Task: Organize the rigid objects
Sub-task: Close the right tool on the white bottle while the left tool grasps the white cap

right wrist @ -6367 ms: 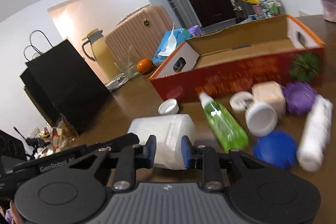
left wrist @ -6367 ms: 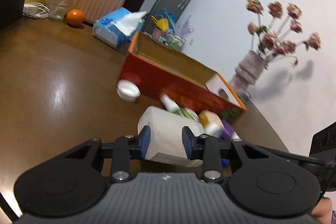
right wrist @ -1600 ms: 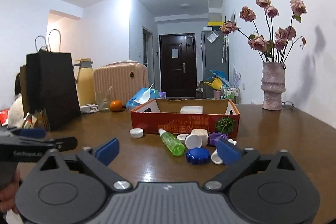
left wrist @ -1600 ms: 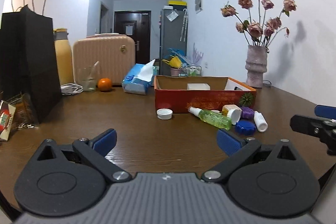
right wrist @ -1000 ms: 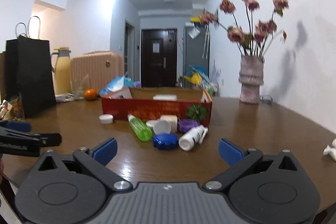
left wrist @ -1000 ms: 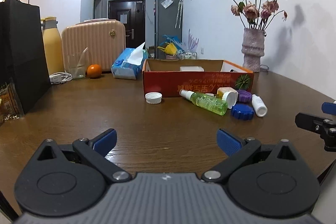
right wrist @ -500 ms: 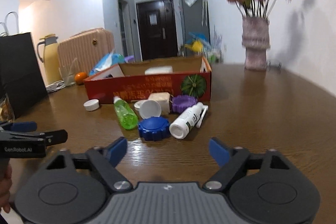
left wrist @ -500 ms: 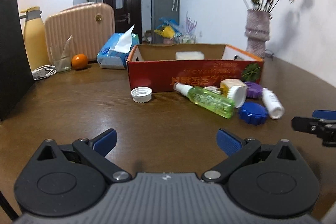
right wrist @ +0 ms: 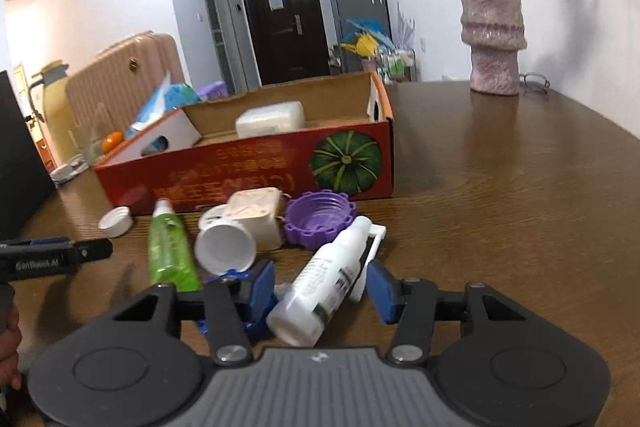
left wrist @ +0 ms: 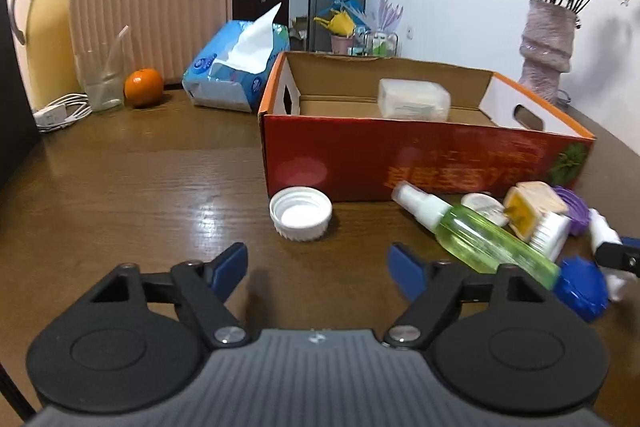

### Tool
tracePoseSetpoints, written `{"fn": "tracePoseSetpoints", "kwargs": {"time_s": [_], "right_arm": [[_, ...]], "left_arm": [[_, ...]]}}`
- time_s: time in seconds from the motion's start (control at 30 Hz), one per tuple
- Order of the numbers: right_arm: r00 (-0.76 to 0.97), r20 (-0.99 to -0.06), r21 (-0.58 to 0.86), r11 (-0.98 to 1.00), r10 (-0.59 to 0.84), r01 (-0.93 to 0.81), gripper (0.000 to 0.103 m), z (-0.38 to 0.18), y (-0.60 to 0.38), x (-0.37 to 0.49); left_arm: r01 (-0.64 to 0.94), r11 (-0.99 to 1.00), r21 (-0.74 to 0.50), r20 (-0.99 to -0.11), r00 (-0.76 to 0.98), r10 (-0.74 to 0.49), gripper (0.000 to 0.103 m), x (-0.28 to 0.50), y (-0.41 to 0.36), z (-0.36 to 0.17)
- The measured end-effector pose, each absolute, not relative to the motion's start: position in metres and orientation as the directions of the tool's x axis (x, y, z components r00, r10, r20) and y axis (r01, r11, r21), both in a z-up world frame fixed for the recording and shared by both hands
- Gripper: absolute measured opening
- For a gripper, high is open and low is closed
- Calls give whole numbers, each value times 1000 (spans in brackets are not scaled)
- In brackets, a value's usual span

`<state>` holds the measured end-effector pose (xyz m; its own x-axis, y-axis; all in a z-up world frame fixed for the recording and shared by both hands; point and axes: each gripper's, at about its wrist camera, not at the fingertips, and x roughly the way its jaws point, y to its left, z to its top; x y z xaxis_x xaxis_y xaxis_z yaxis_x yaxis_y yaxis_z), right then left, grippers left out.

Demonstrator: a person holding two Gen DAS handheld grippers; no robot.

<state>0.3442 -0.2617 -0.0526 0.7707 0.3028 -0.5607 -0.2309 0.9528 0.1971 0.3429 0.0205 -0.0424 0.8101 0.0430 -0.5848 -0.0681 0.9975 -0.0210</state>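
A red cardboard box (left wrist: 360, 155) (right wrist: 256, 175) holds a white plastic container (left wrist: 414, 99) (right wrist: 270, 119). In front of it lie a white cap (left wrist: 300, 213), a green spray bottle (left wrist: 476, 231) (right wrist: 168, 247), a blue lid (left wrist: 580, 287), a purple lid (right wrist: 320, 217), a white jar (right wrist: 226, 247) and a beige block (right wrist: 256, 211). My left gripper (left wrist: 318, 267) is open, just short of the white cap. My right gripper (right wrist: 320, 289) is open, with its jaws on either side of a lying white bottle (right wrist: 324, 283), not touching it.
On the brown table (left wrist: 120, 179) stand a tissue pack (left wrist: 236, 75), an orange (left wrist: 143, 87), a glass (left wrist: 100, 83), a yellow jug (left wrist: 40, 35) and a beige suitcase (left wrist: 156, 11) at the back left. A vase of flowers (right wrist: 494, 39) stands at the back right.
Both grippers have moved forward and down towards the objects. The right gripper's jaws have narrowed and now straddle the white bottle. The left gripper's jaws have narrowed too.
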Motion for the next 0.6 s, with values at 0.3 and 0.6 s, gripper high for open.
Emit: {"fn": "tracePoseSetpoints", "kwargs": {"time_s": [0.3, 0.6], "right_arm": [[757, -586, 139, 956, 289, -257, 35, -56, -270, 363], [765, -588, 71, 959, 262, -273, 32, -54, -265, 357]], "left_arm": [[-87, 995, -49, -603, 797, 40, 51, 379, 32, -48], [-119, 990, -78, -592, 804, 50, 41, 379, 38, -46]]}}
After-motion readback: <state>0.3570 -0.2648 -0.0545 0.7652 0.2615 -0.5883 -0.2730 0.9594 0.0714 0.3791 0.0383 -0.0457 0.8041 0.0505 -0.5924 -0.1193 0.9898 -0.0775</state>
